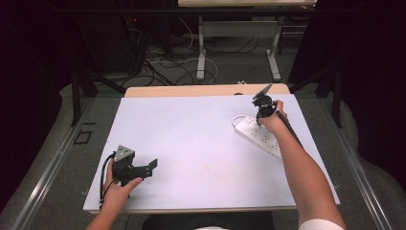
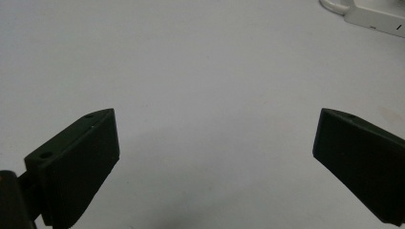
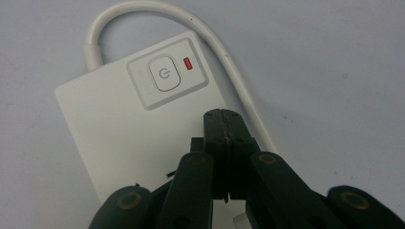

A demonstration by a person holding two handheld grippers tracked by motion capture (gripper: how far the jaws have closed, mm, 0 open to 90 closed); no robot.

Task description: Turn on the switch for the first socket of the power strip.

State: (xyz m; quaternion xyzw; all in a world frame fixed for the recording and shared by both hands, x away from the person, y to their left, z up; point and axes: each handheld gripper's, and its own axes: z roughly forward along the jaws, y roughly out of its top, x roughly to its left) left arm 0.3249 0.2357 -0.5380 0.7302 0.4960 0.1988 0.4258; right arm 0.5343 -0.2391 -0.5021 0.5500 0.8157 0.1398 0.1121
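From the high view, a flat white-topped counter [image 1: 191,143] with a pale wooden far edge carries a long white plastic power strip [image 1: 258,136] on its right side, lying at a slant. The right claw [image 1: 262,106] is held point-down over the strip's far end by the person's right hand [image 1: 273,122]. The left claw [image 1: 148,168] rests low near the counter's front left corner, gripped by the left hand [image 1: 117,189], well apart from the strip.

In the left gripper view, the two black jaws stand spread wide with bare white surface between them — holding nothing. A corner of the strip shows at the upper right.

In the right gripper view, the jaws are pressed together with nothing between them, poised above the strip's body just beside its square power button [image 3: 165,74] and small red indicator light [image 3: 188,63]. The strip's white cord [image 3: 224,62] loops around that end.
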